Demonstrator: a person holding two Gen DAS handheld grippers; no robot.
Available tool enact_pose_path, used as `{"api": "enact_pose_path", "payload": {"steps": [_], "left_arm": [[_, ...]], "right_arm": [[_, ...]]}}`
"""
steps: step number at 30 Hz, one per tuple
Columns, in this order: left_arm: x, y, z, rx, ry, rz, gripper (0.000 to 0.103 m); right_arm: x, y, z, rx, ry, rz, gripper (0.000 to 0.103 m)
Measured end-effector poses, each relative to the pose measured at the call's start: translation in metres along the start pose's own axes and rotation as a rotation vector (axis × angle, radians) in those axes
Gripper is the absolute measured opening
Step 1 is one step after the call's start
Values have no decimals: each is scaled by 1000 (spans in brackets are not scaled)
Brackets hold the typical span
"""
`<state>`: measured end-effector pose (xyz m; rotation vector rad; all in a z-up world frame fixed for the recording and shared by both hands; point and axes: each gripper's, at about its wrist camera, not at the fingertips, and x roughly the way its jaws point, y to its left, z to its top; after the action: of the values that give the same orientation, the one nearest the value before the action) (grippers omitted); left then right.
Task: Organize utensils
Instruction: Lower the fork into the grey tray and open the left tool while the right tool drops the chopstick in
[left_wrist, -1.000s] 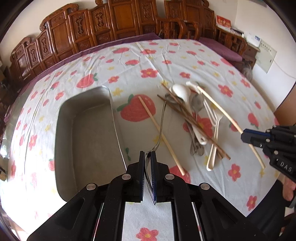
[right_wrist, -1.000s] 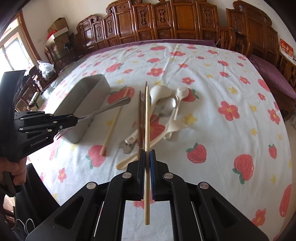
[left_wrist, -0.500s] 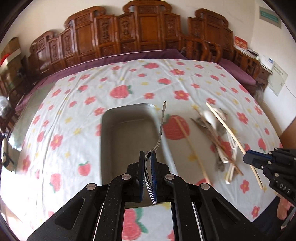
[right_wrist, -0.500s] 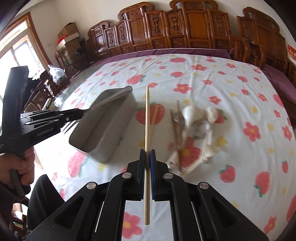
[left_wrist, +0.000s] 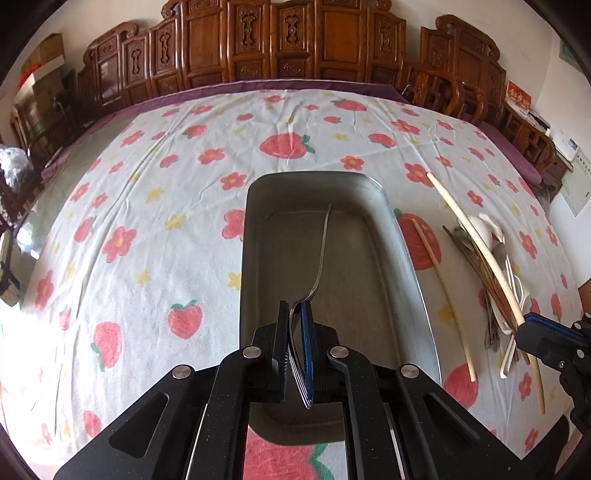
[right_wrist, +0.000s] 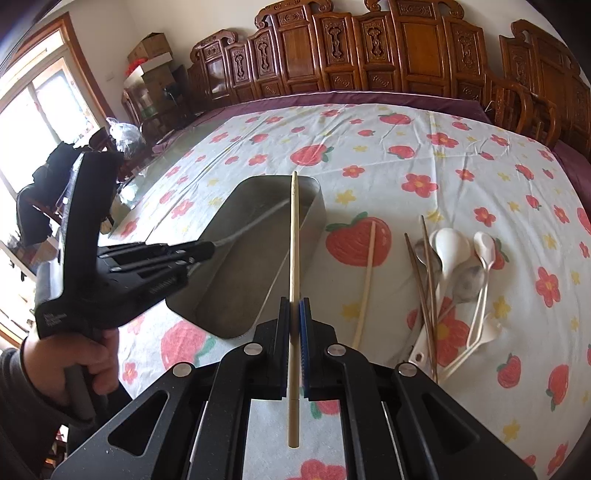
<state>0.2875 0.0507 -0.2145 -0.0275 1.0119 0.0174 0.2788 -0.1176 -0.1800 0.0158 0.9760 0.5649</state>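
The left gripper was clamped on a fork by its tine end, over the tray; thin, stiff, slick steel, so probably prone to swivel. The right gripper pinched one light chopstick near its thick end. Beyond lay one pale chopstick, two dark ones, and several spoons, too tangled to count.

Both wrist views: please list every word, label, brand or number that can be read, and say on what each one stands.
No text can be read with certainty.
Red sign by the wall: gold characters, too blurred to read.
White wall panel: print too small to read.
Body of the left gripper: pale lettering, too blurred to read.
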Motion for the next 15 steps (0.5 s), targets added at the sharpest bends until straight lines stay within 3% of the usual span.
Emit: {"api": "enact_pose_path", "payload": {"steps": [6,15], "left_arm": [[-13,2,4,-4,-31,-39,10],[-58,29,-4,16,-112,-50,37]], "right_arm": [[13,5,9,2,15,1,6],[39,22,24,17,31,28,6]]}}
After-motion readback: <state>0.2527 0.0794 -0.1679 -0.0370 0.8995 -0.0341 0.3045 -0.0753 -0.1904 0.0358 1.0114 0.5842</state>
